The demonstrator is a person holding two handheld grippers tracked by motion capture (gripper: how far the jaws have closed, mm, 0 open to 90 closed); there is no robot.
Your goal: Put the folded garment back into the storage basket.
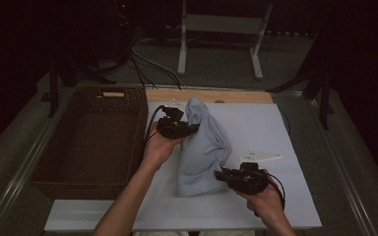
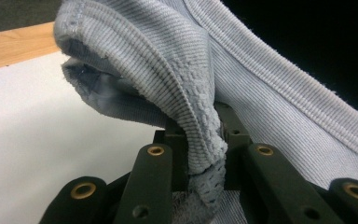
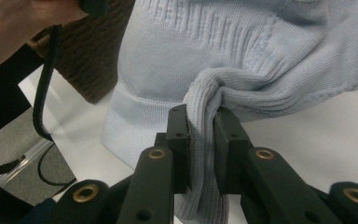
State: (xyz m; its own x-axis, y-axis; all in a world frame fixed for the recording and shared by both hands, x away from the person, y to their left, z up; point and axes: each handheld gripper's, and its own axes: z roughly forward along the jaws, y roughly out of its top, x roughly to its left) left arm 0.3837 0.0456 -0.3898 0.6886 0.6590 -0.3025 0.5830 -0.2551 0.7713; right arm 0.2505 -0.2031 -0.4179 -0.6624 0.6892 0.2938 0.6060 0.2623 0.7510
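A pale blue ribbed knit garment (image 1: pixel 202 147) lies bunched on the white board (image 1: pixel 266 123), lifted at two spots. My left gripper (image 1: pixel 193 129) is at its upper left edge, shut on a fold of the knit (image 2: pixel 200 140) that bulges up between the jaws. My right gripper (image 1: pixel 220 174) is at the garment's lower right edge, and its jaws pinch a gathered ridge of the cloth (image 3: pixel 205 116). The rest of the garment (image 3: pixel 191 51) hangs slack beyond the right gripper's jaws.
A dark brown wicker basket (image 1: pixel 94 137) stands left of the board, its corner (image 3: pixel 88 70) close behind the garment. A white paper label (image 1: pixel 261 157) lies on the board at the right. A wooden strip (image 1: pixel 206 96) runs along the far edge.
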